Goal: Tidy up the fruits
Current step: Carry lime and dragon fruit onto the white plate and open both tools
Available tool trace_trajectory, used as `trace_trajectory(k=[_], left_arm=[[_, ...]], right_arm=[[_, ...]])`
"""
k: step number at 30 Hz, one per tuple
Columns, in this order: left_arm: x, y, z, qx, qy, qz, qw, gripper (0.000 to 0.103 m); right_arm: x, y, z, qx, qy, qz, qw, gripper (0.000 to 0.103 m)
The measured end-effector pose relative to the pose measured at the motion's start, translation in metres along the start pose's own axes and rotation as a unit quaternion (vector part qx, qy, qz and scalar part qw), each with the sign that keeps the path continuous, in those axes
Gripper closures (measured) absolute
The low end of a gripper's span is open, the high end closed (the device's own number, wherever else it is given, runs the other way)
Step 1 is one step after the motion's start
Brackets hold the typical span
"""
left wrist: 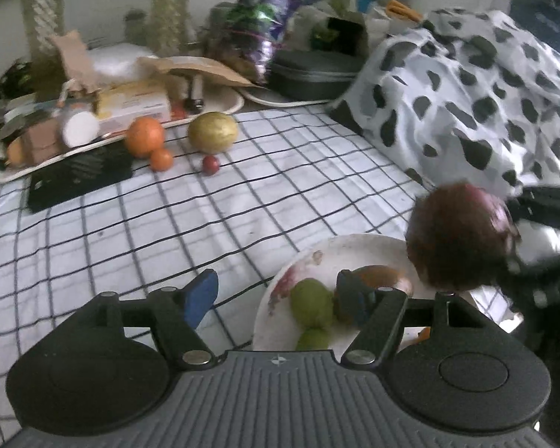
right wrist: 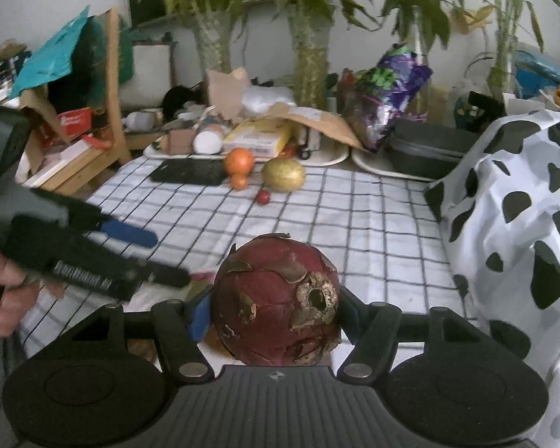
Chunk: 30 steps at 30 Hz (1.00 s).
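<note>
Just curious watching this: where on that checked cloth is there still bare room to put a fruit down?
The checked cloth is bare across its middle, between the white plate and the loose fruit: big orange, golden fruit, small red fruit. It is crowded along the far edge, on the trays, and on the plate, which holds green fruit.

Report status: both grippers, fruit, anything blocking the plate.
Left gripper open, empty, over the plate. Right gripper shut on dark red fruit. Plate holds two green fruits. Nothing blocking.
</note>
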<state>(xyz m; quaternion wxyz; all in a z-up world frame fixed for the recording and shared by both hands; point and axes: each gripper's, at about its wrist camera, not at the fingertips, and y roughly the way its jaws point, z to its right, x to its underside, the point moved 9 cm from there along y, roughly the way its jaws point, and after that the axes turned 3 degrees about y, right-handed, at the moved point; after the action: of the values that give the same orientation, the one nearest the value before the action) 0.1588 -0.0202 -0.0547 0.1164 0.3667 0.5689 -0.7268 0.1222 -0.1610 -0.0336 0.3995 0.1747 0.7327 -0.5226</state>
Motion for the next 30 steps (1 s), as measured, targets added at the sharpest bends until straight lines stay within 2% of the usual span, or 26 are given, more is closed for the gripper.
trace_trajectory(k=[9,14,21,24,27,28,29,30], left_arm=[[0.010,-0.023,-0.013,-0.027,-0.042,0.013,0.9987,0.034],[0.016,-0.031,-0.016,-0.036,-0.049,0.015,0.9980,0.034],[0.020,-0.035,-0.013,-0.041,-0.038,0.017,0.9983,0.034],[0.021,-0.034,-0.013,-0.042,-0.037,0.016,0.9983,0.034],[0.021,-0.033,-0.014,-0.042,-0.037,0.016,0.9983,0.034],[0.021,-0.033,-0.014,-0.042,-0.037,0.016,0.9983,0.034],[0.021,-0.033,-0.015,-0.042,-0.037,0.015,0.9983,0.034],[0.021,-0.033,-0.015,-0.043,-0.037,0.014,0.9983,0.034]], right_arm=[[0.027,-0.011,-0.049,-0.045,-0.046,-0.029,0.997,0.034],[0.045,-0.006,-0.074,-0.068,-0.076,-0.063,0.993,0.034],[0.066,0.006,-0.087,-0.068,-0.108,-0.108,0.986,0.033],[0.068,0.007,-0.085,-0.067,-0.104,-0.113,0.986,0.031],[0.070,0.009,-0.084,-0.065,-0.100,-0.118,0.986,0.027],[0.069,0.009,-0.083,-0.065,-0.097,-0.120,0.986,0.019],[0.068,0.009,-0.082,-0.064,-0.095,-0.116,0.987,0.006],[0.065,0.008,-0.082,-0.062,-0.093,-0.108,0.988,0.002]])
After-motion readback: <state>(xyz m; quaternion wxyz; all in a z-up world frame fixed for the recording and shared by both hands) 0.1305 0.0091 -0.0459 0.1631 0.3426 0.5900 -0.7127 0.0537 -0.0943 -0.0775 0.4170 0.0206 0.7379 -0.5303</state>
